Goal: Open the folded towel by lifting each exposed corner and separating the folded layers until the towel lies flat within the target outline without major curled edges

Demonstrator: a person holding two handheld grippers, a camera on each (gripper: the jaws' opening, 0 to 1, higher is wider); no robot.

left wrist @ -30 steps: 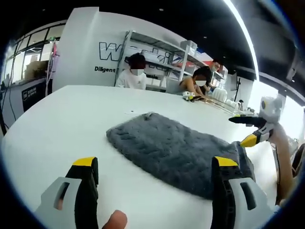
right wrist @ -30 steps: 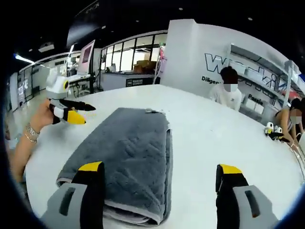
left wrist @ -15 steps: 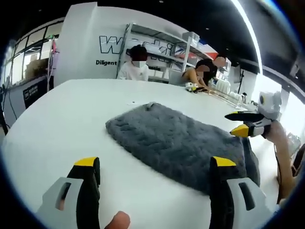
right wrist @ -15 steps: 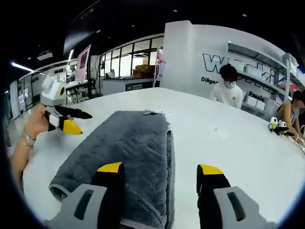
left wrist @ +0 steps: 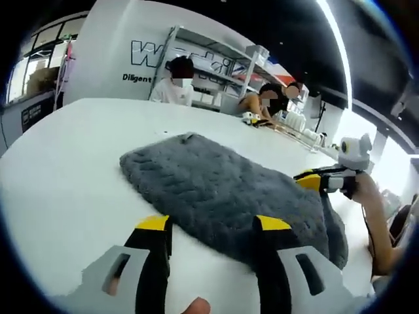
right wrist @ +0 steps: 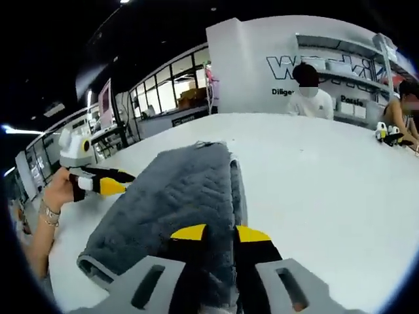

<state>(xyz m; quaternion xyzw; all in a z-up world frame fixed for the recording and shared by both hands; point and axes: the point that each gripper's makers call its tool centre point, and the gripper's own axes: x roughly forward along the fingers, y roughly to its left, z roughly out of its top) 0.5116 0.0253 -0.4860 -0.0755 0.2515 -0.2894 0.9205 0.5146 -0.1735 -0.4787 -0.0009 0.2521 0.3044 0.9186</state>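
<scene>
White tabletop (left wrist: 52, 163) carried everything, and on it the grey towel (left wrist: 216, 196) lay folded lengthwise into a long pad — thick, plush pile with a wavy quilted texture. In the right gripper view the stacked layers showed along the folded long edge, lying close on one another. It looked soft and limp, light enough to lift by a corner yet likely to sag and drag, its pile clinging to itself, so a shallow pinch might slip or catch more than one layer. The best hold seemed to be an exposed corner of the top layer only, taken deep enough to bite the hem.

Right tongs (right wrist: 220, 230) were at the towel's near end over the folded edge, the jaws narrowed to a thin gap with grey pile between the yellow tips — whether they actually gripped the cloth could not be told. Left tongs (left wrist: 215, 224) hovered at the towel's long edge, jaws apart, holding nothing.
</scene>
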